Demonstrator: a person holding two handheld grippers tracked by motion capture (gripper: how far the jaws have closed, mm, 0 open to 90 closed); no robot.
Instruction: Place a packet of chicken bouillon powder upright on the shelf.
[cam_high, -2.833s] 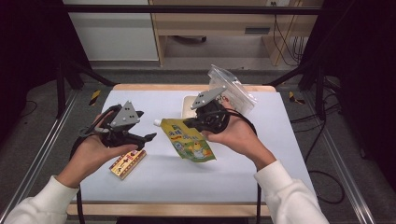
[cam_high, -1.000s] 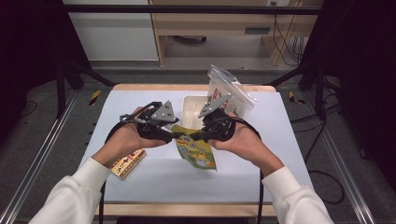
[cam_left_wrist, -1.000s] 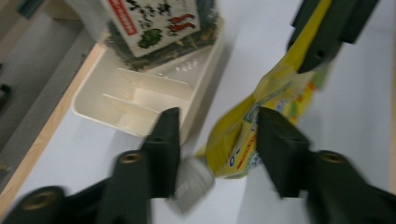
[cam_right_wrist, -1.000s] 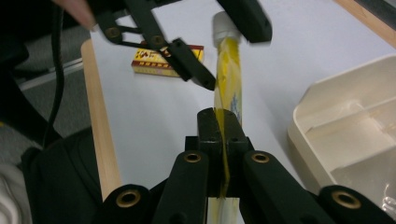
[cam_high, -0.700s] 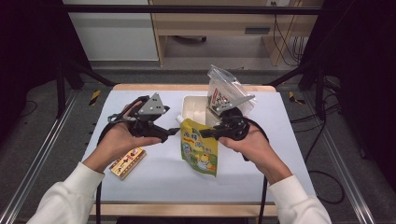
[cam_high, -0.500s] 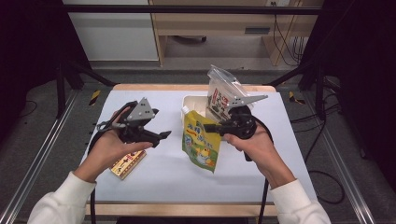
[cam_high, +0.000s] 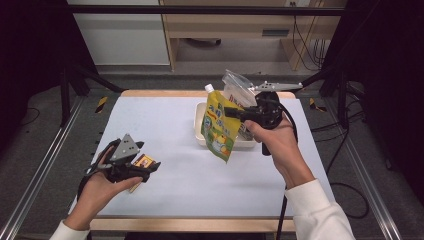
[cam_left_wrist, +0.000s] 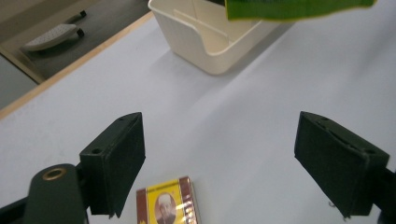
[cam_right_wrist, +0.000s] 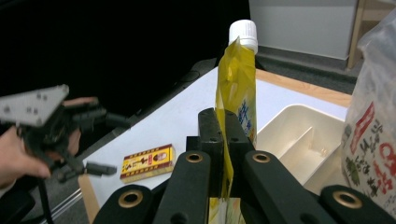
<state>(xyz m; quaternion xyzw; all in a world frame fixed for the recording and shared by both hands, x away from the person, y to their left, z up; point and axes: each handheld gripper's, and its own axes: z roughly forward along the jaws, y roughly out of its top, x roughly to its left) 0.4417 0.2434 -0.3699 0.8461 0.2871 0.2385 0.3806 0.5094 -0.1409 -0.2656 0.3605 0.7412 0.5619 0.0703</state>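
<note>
Gripping a yellow pouch (cam_high: 220, 122) above the white tray (cam_high: 201, 136), the right gripper (cam_high: 235, 113) is clamped; the left gripper (cam_left_wrist: 233, 158), jaws wide apart, hovers over a small box (cam_left_wrist: 166, 206).

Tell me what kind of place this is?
Probably a lab data-collection rig, not a home: a white table framed by metal rails, dark curtains at the sides, cables on the floor, and a person working handheld claws.

A white tray (cam_high: 200, 136) sits on the table (cam_high: 165, 115). A clear bag (cam_high: 235, 90) stands in it.
</note>
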